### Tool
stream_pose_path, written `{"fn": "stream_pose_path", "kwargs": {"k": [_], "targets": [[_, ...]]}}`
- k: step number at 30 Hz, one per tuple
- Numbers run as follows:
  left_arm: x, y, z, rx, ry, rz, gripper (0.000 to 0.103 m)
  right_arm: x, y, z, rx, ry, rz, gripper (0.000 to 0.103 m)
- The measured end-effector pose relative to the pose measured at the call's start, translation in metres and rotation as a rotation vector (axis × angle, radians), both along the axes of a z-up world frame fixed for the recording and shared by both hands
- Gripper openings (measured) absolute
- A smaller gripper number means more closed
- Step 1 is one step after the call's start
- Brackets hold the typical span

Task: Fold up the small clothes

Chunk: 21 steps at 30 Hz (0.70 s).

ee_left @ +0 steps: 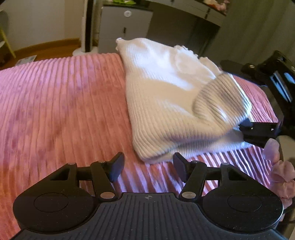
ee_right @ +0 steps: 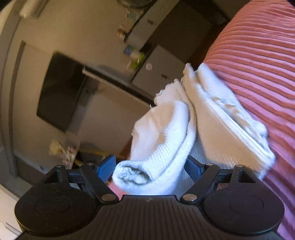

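A pink ribbed blanket (ee_left: 55, 103) covers the bed, whose far edge meets a wooden floor (ee_left: 49, 49) and a grey cabinet (ee_left: 125, 27). The white knit sweater (ee_left: 166, 103) lies folded toward the bed's far right, one ribbed cuff lifted. The left gripper (ee_left: 148, 166) hangs parted and empty over the blanket's near edge, just short of the sweater. The right gripper (ee_right: 151, 169) grips a rolled fold of the sweater at the right edge. A dark desk (ee_left: 202, 16) stands beyond.

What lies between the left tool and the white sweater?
Only bare pink blanket, seen in the left wrist view, separates the left tool from the white sweater.
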State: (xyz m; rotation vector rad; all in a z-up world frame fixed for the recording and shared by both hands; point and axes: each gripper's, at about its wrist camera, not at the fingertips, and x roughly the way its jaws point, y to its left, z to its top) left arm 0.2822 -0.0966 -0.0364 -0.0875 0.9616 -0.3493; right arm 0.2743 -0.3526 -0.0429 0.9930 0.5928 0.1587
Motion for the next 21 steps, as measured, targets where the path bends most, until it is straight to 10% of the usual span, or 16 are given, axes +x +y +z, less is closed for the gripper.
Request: {"fn": "stream_pose_path", "kwargs": {"k": [6, 8, 21], "targets": [[0.009, -0.007, -0.008, 0.013, 0.007, 0.019, 0.064, 0.039, 0.004, 0.009, -0.160, 0.074, 0.090, 0.060], [0.008, -0.010, -0.007, 0.026, 0.005, 0.017, 0.064, 0.049, 0.008, 0.011, -0.267, 0.091, 0.093, 0.024], [0.007, -0.016, -0.004, 0.060, 0.000, 0.011, 0.065, 0.060, 0.030, 0.024, -0.545, 0.077, 0.175, 0.020]]}}
